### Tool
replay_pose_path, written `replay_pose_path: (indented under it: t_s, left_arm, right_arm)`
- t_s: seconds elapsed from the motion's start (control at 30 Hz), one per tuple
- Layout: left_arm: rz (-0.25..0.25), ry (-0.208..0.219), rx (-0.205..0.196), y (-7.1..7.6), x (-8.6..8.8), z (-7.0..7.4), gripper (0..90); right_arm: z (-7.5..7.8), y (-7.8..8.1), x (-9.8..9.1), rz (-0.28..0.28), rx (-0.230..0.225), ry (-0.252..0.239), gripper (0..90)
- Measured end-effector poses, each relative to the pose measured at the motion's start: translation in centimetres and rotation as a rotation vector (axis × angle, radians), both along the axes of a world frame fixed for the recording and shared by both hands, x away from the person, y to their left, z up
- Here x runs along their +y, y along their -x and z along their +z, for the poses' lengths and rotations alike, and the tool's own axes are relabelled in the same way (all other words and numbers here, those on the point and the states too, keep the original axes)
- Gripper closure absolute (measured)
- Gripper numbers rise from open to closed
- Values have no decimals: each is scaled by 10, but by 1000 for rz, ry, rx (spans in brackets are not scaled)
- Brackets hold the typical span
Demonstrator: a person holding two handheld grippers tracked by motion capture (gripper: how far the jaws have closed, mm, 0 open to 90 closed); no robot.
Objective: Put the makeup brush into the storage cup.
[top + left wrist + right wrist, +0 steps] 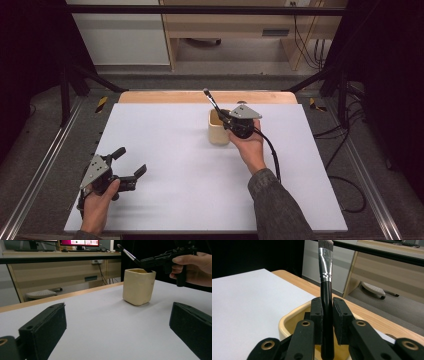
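Over the cream cup point(216, 131), the right gripper point(226, 120) clamps a brush point(212, 100).

No word, number or brand can be made out anywhere. The monitor point(79, 242) beyond the far edge of the tabletop point(105, 322) shows a pink band with marks too small to read — and the brush's silver ferrule point(325, 263) carries dark marks near its lower rim, blurred past telling. The yellow-and-black striped tape point(101, 104) off the tabletop's far-left corner bears no lettering.
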State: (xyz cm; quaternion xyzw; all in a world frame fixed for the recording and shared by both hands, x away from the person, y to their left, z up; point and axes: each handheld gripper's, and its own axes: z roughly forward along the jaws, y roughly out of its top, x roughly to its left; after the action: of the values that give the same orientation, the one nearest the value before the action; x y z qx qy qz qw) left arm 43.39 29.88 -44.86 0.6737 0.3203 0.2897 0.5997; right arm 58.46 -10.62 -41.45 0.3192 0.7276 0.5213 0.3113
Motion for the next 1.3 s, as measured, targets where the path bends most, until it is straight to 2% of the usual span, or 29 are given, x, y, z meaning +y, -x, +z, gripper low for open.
replay_pose_path:
  t_s: [0.23,0.37,1.3]
  left_arm:
    - [0,-1,0,0,0,0,6]
    - [1,0,-1,0,0,0,5]
    - [2,-1,1,0,-1,0,5]
  right_arm:
    - [-1,0,0,1,9,3,792]
    - [0,2,-2,0,26,-20,755]
    - [12,12,-9,15,-1,-21,760]
